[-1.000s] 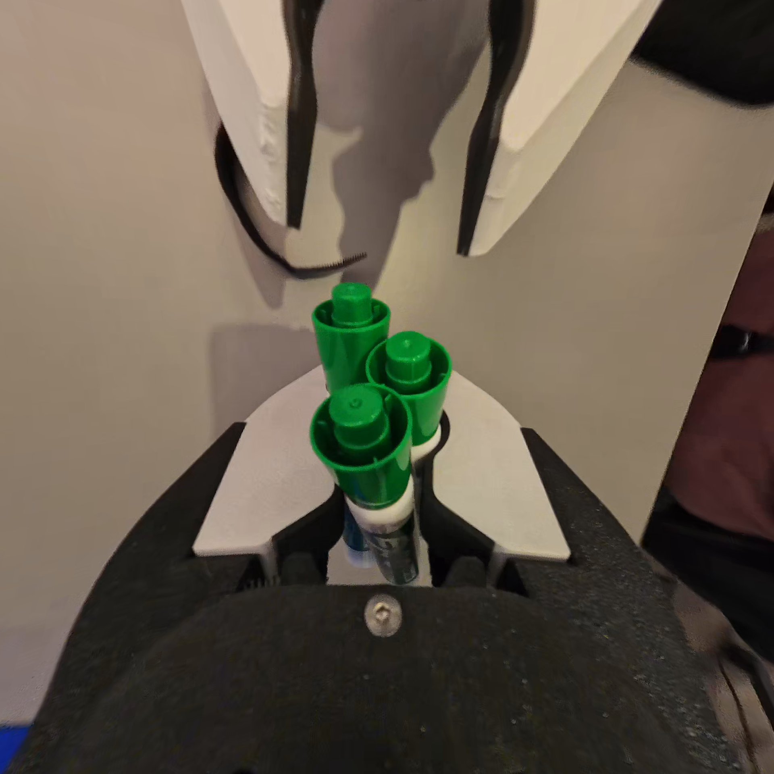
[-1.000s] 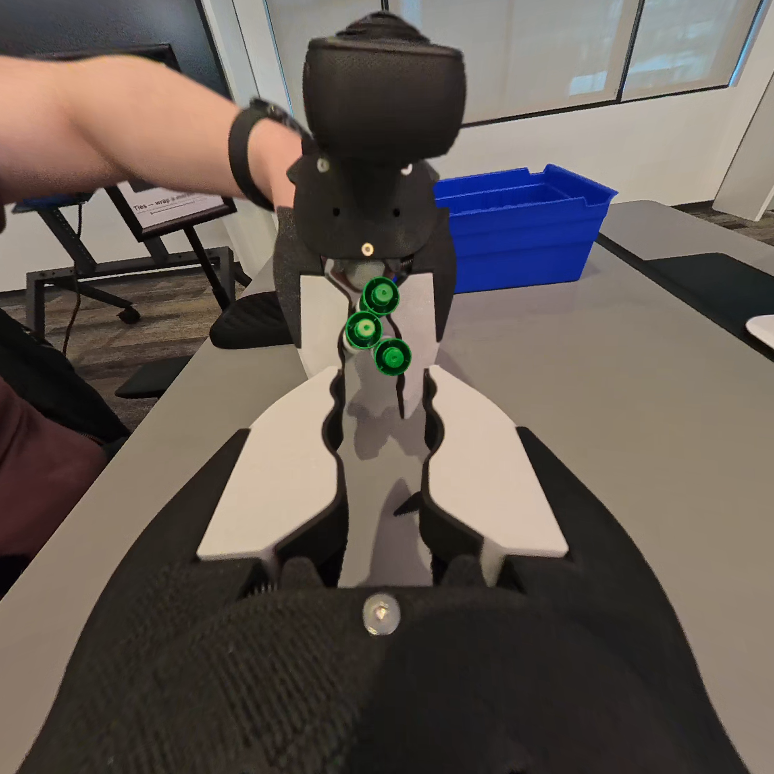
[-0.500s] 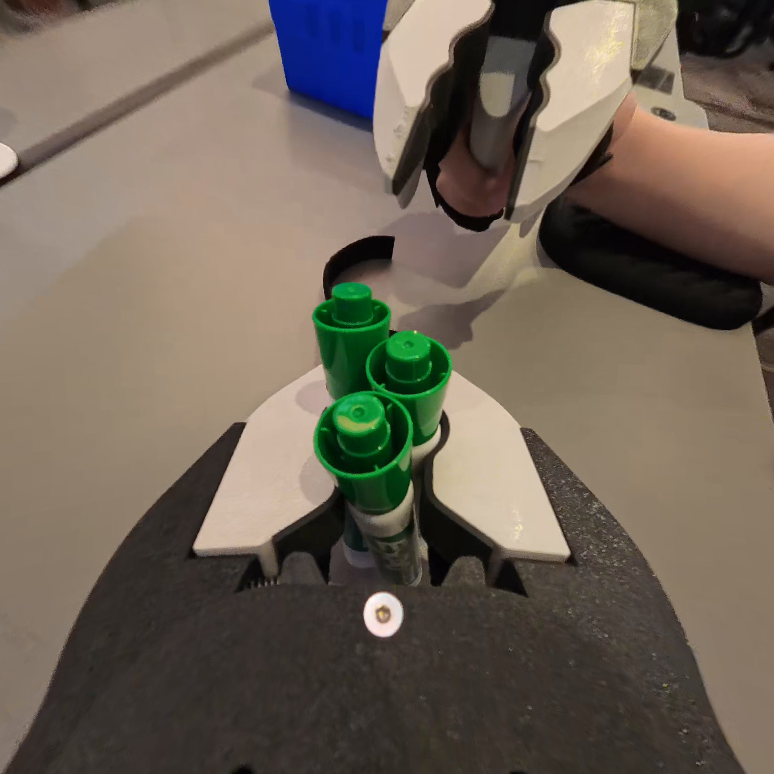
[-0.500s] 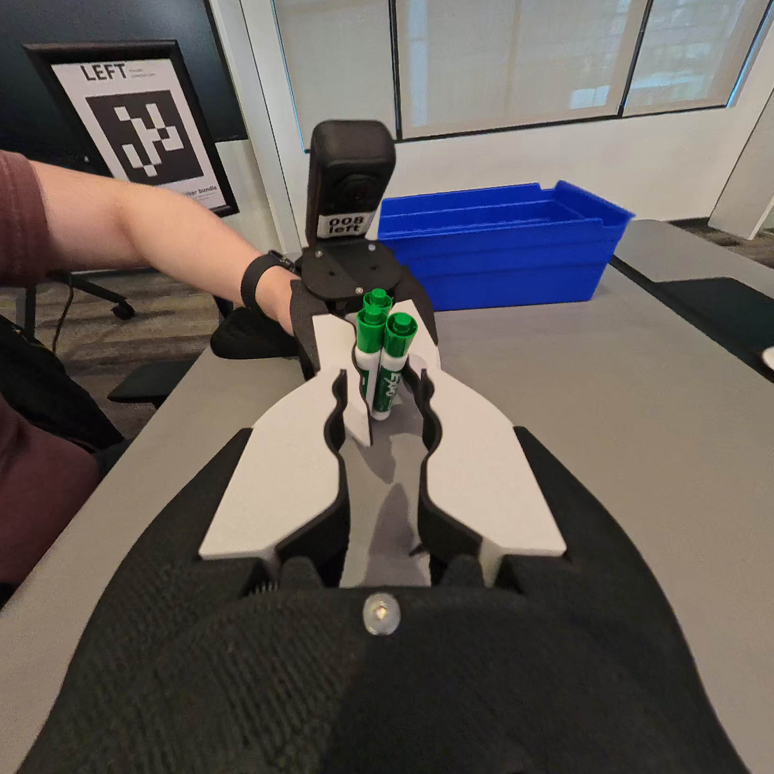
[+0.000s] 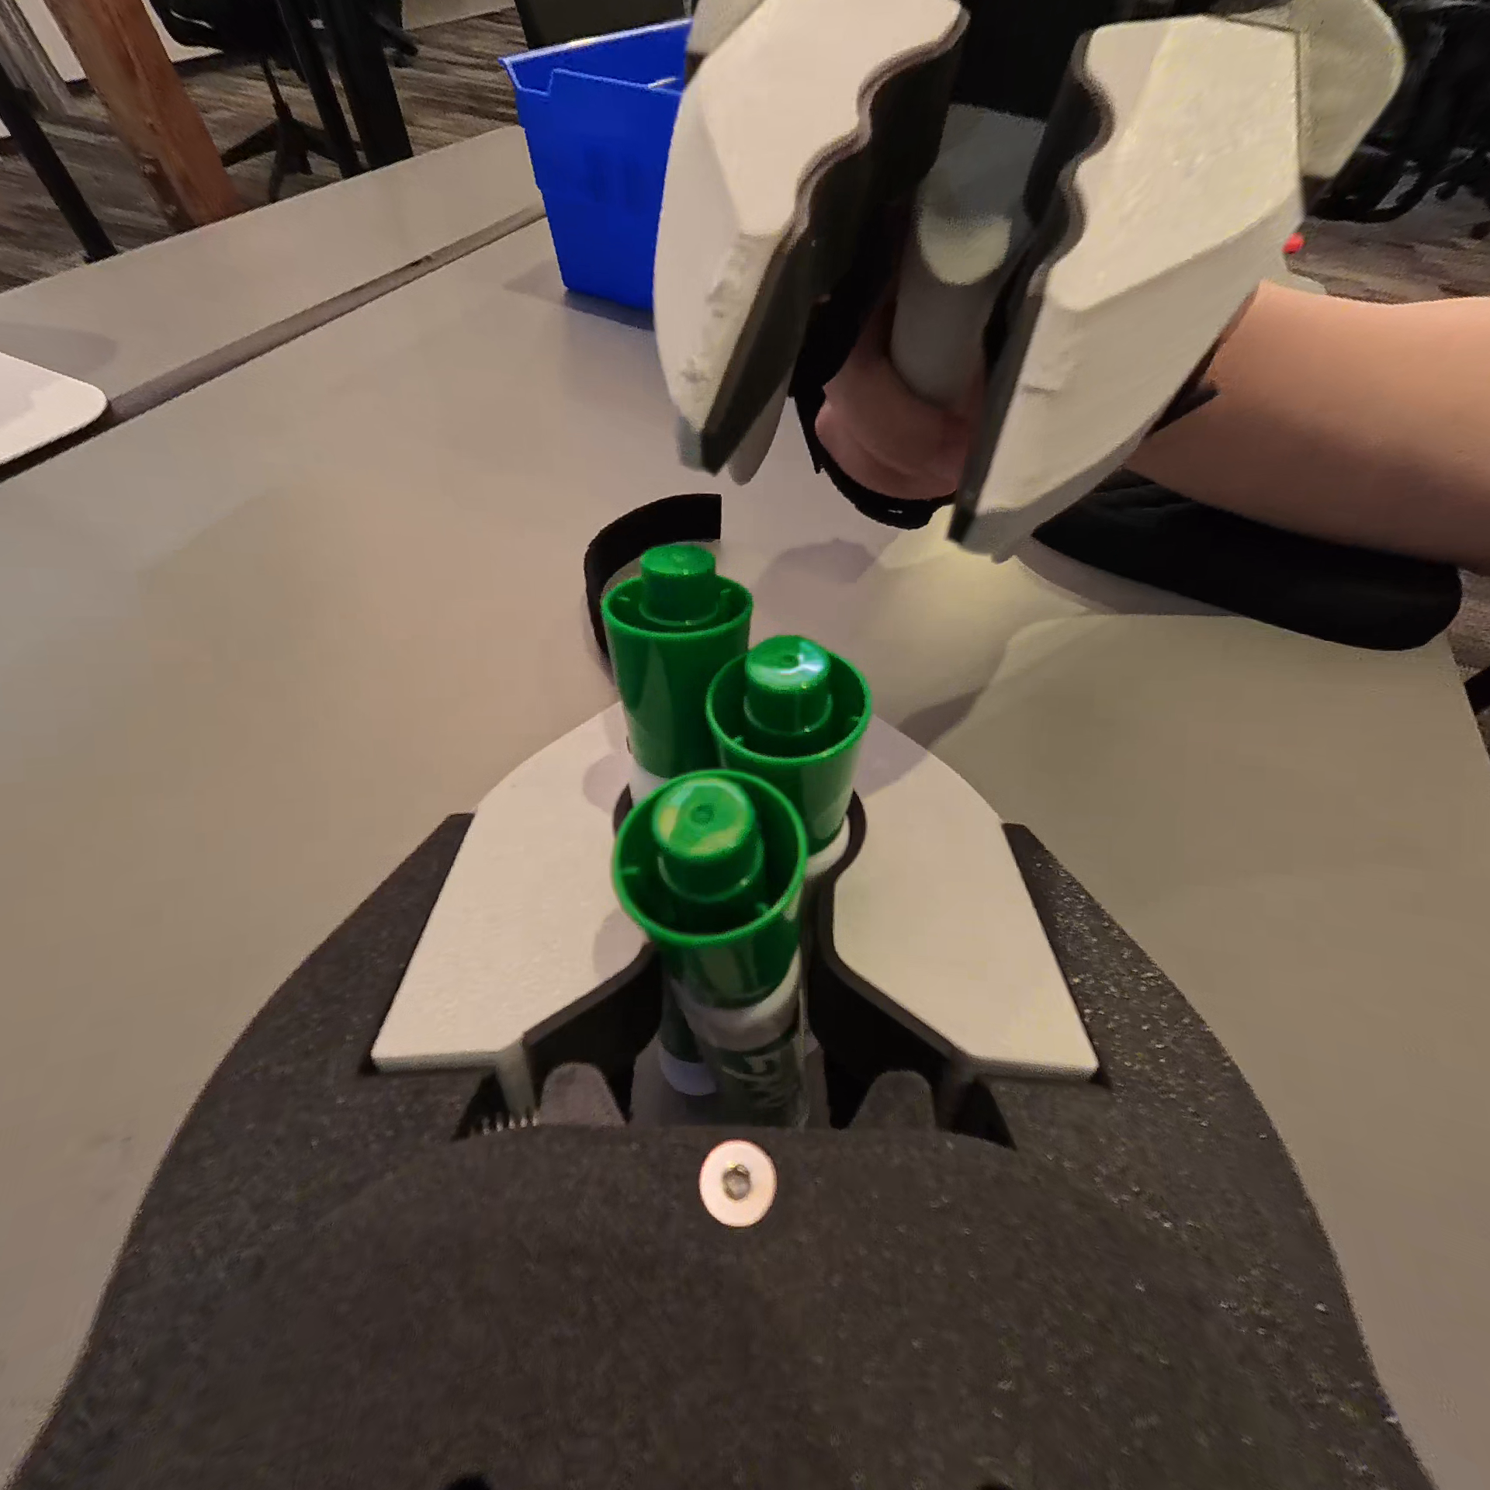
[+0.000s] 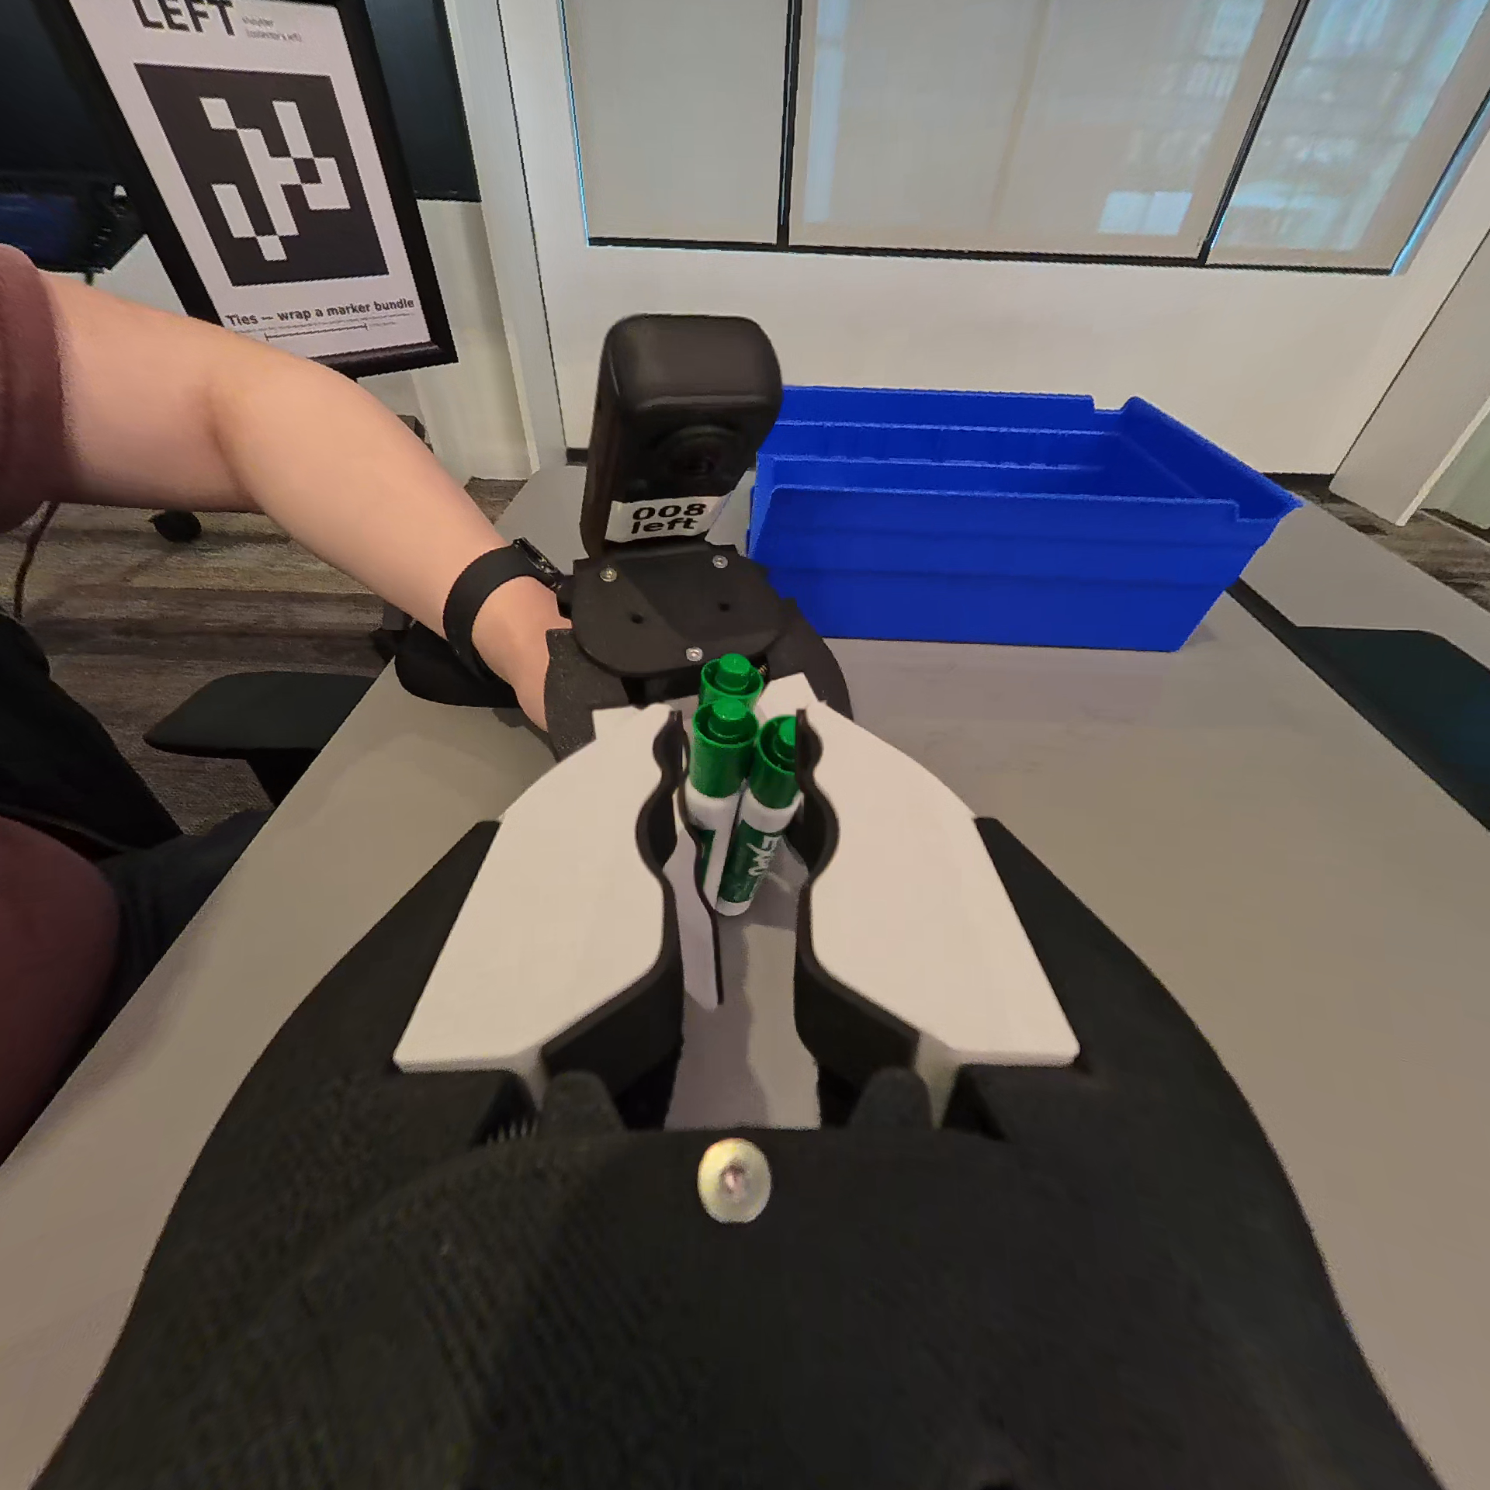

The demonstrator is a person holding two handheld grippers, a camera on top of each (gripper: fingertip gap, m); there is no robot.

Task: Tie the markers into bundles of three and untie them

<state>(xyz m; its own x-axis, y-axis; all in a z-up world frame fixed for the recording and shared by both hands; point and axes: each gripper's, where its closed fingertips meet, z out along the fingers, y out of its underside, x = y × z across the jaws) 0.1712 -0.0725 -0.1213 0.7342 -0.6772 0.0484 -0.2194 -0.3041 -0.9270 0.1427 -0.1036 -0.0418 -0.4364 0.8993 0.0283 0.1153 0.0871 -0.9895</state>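
Three green-capped markers [image 5: 730,806] stand upright as a bunch between the fingers of my left gripper [image 5: 742,726], which is shut on their barrels. In the right wrist view the markers [image 6: 738,774] show in the gap between the fingers of my right gripper [image 6: 738,717], which is open and empty. The left gripper's black body [image 6: 677,613] is behind them. In the left wrist view the right gripper [image 5: 838,492] hangs just above and beyond the caps. A black tie [image 5: 645,520] lies curled on the grey table [image 5: 322,605] behind the markers, partly hidden by them.
A blue bin [image 6: 1008,564] stands at the far edge of the table and also shows in the left wrist view [image 5: 597,161]. A black pad [image 5: 1250,580] lies under the person's right forearm. A framed sign on a stand [image 6: 266,161] is beyond the table's left side. My hands' fingertips stand some 8 cm from each other. From my left tips it is roughly 12 cm to the black tie [image 5: 645,520]; from my right, 20 cm.
My left gripper has tilted up, turning the markers from caps facing the right camera to upright. My right gripper has come closer, so the markers now sit in its finger gap.
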